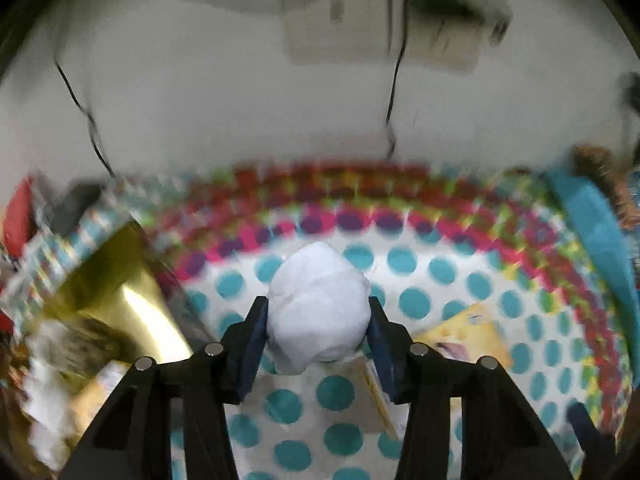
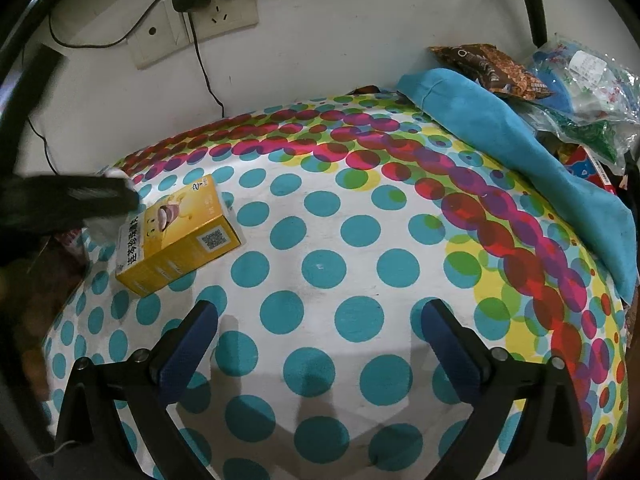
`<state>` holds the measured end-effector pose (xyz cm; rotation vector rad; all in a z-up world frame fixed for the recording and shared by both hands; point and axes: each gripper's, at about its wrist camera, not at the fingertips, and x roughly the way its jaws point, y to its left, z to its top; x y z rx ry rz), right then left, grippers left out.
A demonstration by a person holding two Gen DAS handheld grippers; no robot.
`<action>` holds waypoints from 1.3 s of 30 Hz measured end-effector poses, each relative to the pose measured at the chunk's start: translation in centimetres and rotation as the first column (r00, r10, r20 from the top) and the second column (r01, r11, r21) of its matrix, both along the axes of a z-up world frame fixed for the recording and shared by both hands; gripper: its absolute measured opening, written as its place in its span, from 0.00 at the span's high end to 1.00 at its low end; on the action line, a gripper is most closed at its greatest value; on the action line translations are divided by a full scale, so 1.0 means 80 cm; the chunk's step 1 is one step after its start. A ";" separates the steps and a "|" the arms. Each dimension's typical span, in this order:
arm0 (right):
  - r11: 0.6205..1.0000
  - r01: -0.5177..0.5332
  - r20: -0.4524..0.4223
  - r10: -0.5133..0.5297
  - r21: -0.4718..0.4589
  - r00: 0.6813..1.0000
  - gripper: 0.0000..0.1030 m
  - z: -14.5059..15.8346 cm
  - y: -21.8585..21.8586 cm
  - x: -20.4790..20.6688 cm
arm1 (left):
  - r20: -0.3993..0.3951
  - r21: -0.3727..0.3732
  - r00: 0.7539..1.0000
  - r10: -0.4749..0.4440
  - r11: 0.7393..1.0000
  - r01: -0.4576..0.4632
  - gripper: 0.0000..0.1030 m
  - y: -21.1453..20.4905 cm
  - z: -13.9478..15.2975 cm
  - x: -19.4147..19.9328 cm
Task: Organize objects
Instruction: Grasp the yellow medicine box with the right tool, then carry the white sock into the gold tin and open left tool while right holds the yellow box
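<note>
The left claw (image 1: 318, 312) was clamped on a crumpled white wad (image 1: 318, 308), its blue pads pressing both flanks of the wad and holding it above the polka-dot cloth (image 1: 416, 264) that covered the counter. The right claw (image 2: 320, 316) stood wide apart with nothing between its fingers, over bare teal dots well clear of the yellow box (image 2: 176, 236). That box lay flat on the cloth, carrying a cartoon face, a QR code on one side and a line of Chinese characters along its long edge; they were too small and skewed to read with confidence. In the right wrist view the left claw's dark body reached in just beside the box, with a bit of the white wad showing at its tip. Far from the box, along the cloth's opposite edge, lay a folded teal fabric (image 2: 520, 152) and behind it a brown patterned packet (image 2: 492, 68). On the wall (image 2: 340, 20) above the box sat a socket plate (image 2: 200, 16) with a black adapter plugged in.
</note>
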<state>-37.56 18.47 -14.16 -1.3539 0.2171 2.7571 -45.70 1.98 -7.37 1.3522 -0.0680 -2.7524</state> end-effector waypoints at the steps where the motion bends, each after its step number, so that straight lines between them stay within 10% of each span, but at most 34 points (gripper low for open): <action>1: 1.000 0.000 0.001 0.000 0.003 1.000 0.01 0.000 0.000 0.000 | -0.038 0.005 0.999 -0.016 1.000 0.016 0.53 -0.001 0.019 0.015; 7: 0.999 -0.012 0.016 0.011 0.033 1.000 0.00 -0.002 -0.008 -0.003 | -0.174 0.001 0.984 -0.041 0.999 0.042 0.53 -0.027 0.082 0.108; 19: 0.979 -0.184 -0.071 0.190 0.083 0.979 0.00 0.020 -0.067 -0.005 | -0.182 0.037 0.981 -0.067 0.997 0.075 0.52 -0.082 0.016 0.263; 26: 0.937 -0.268 0.032 0.268 0.223 0.963 0.01 0.015 -0.131 -0.057 | -0.160 0.087 0.983 -0.085 0.991 0.100 0.52 -0.095 -0.002 0.280; 29: 0.943 -0.310 0.071 0.303 0.121 0.950 0.12 0.000 -0.130 -0.071 | -0.169 0.100 0.981 -0.094 0.989 0.113 0.52 -0.096 0.002 0.284; 39: 0.959 -0.277 -0.091 0.282 0.067 0.955 0.17 0.015 -0.113 -0.008 | -0.203 0.092 0.979 -0.025 0.995 0.044 0.52 -0.116 0.012 0.284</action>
